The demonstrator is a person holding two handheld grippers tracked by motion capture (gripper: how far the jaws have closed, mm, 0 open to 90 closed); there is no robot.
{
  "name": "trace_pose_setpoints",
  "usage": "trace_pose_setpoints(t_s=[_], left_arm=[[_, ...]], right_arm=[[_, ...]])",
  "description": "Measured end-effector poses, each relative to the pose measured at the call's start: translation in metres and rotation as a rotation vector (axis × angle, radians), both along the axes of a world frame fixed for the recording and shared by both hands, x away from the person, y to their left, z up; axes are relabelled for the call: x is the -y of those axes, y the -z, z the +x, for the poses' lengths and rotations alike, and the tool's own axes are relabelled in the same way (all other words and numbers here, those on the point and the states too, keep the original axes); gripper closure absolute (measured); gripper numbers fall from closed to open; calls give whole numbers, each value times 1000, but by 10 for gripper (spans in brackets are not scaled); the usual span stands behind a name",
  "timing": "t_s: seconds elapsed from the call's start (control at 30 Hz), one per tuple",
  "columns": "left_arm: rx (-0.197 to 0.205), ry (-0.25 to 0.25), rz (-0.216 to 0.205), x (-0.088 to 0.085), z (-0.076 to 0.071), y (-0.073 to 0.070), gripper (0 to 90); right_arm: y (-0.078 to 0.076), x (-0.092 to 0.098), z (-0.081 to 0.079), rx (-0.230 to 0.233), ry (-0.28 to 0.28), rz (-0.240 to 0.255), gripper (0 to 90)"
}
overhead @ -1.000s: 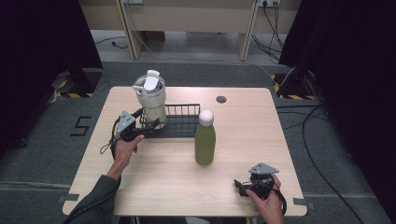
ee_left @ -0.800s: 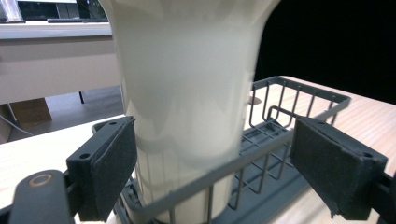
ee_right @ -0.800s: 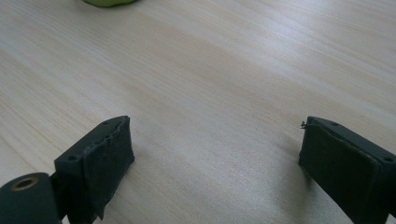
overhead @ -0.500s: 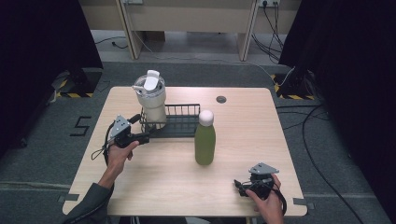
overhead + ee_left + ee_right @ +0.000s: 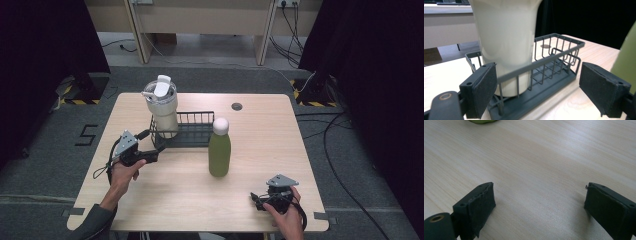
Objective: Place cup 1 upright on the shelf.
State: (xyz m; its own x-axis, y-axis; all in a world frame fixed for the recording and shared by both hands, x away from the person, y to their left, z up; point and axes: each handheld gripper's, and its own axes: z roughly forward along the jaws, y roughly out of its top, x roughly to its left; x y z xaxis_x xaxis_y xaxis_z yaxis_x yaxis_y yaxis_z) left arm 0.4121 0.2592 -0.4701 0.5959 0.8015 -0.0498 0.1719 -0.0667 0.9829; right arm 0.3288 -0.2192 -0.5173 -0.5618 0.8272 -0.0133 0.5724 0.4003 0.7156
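Note:
A cream tumbler (image 5: pixel 162 106) with a white lid stands in the left end of a black wire basket (image 5: pixel 192 134). A green bottle (image 5: pixel 219 152) with a white cap stands on the table just right of the basket's front. My left gripper (image 5: pixel 156 151) is open, its jaws pointing at the basket's left end from a short way off. In the left gripper view the tumbler (image 5: pixel 506 37) and the basket (image 5: pixel 556 60) lie ahead of the open gripper (image 5: pixel 539 90), and the bottle (image 5: pixel 626 55) is at the right edge. My right gripper (image 5: pixel 257 200) rests open near the front right.
The wooden table (image 5: pixel 260 125) has a round cable hole (image 5: pixel 236 106) near its far edge. In the right gripper view the open gripper (image 5: pixel 539 207) hovers over bare wood (image 5: pixel 544 157), with the bottle's base (image 5: pixel 480 121) at the top edge. Cables trail on the floor beyond.
My left gripper has drawn back from the tumbler and basket, toward the table's front left. The right gripper has stayed where it was.

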Motion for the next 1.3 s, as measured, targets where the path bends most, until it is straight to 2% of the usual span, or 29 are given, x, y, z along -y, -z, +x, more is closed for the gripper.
trace_pose_setpoints(t_s=[0.3,0.5,0.73,0.93,1.13,1.3], left_arm=[[-27,21,6,1,-17,8,145],[-47,41,27,4,-25,16,146],[-62,36,58,2,-35,26,146],[-96,33,52,0,-44,34,146],[-135,69,102,-1,-55,41,146],[-134,74,142,-3,-62,43,147]], right_arm=[[0,0,0,-3,4,2,95],[0,0,0,-3,4,3,95],[0,0,0,-3,4,3,95],[0,0,0,-1,2,0,95],[0,0,0,1,0,-1,97],[0,0,0,2,1,-1,97]])
